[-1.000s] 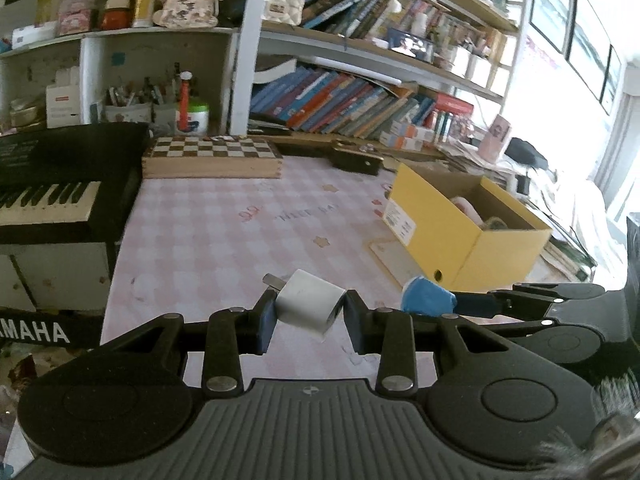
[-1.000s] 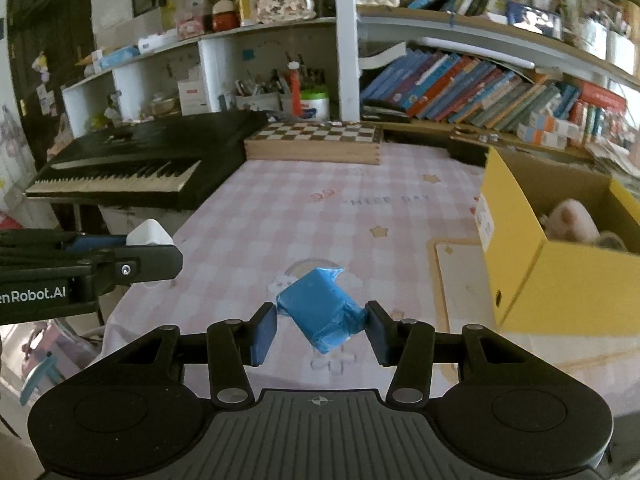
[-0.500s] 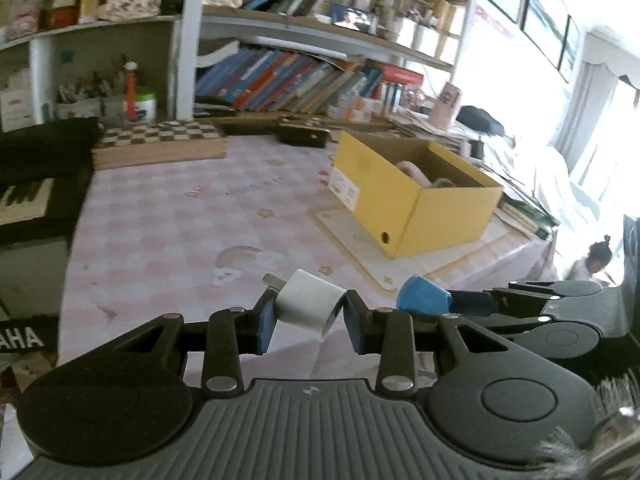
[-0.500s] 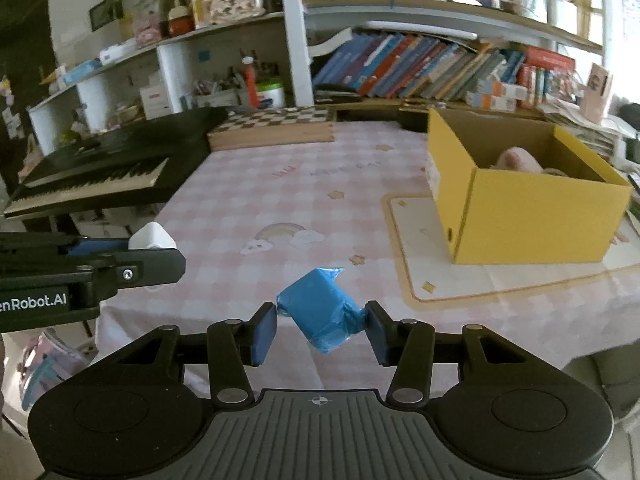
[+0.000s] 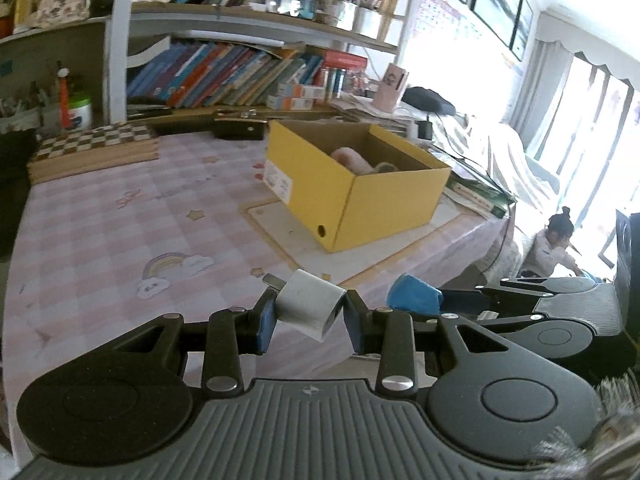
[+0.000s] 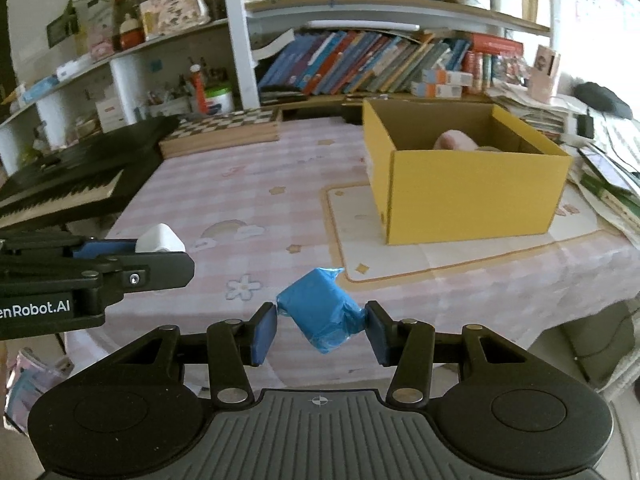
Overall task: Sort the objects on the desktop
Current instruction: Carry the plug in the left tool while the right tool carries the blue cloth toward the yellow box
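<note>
My left gripper (image 5: 309, 316) is shut on a white plug adapter (image 5: 310, 304), held above the near edge of the pink checked table (image 5: 120, 232). To its right, my right gripper (image 6: 321, 326) is shut on a blue wrapped packet (image 6: 322, 310); the same packet (image 5: 414, 299) shows in the left wrist view. The adapter (image 6: 160, 239) also appears at the left of the right wrist view, in the left gripper (image 6: 132, 254). An open yellow cardboard box (image 6: 468, 188) stands on a cream mat farther ahead and right, with a pink object (image 6: 456, 141) inside. The box (image 5: 352, 184) also shows ahead in the left wrist view.
A black keyboard (image 6: 60, 188) lies at the left, a chessboard box (image 6: 224, 132) at the back. Bookshelves (image 6: 380, 60) line the far wall. Papers and books pile up right of the yellow box. A person (image 5: 554, 242) sits on the floor beyond the table's right edge.
Both grippers have swung rightward with their loads still held. The yellow box has come from the right edge toward the middle of each view, and the keyboard has slid out to the left.
</note>
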The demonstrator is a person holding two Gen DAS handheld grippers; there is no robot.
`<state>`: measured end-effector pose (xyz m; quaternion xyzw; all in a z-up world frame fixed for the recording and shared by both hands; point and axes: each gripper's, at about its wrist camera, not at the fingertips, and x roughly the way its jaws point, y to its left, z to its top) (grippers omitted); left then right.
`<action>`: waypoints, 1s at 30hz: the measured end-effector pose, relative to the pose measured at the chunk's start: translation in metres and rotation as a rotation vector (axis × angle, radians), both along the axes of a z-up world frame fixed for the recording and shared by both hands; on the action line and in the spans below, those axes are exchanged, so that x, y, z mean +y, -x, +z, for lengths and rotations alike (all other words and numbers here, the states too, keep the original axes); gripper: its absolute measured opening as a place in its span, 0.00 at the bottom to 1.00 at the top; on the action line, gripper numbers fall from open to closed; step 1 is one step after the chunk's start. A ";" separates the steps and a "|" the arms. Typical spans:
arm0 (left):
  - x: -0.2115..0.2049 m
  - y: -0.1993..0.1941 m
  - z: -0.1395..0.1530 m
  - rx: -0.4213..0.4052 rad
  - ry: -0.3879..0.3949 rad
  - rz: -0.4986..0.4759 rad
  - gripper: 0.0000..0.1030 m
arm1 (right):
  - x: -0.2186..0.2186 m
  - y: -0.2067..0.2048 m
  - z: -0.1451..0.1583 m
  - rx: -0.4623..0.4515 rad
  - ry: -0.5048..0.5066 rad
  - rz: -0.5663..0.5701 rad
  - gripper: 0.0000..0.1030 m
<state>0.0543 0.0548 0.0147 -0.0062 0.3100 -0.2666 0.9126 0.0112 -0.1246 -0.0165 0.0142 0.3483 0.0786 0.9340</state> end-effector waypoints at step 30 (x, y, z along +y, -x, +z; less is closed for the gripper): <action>-0.153 -0.048 -0.007 0.031 -0.042 -0.195 0.32 | -0.132 -0.035 -0.012 0.055 -0.029 -0.143 0.47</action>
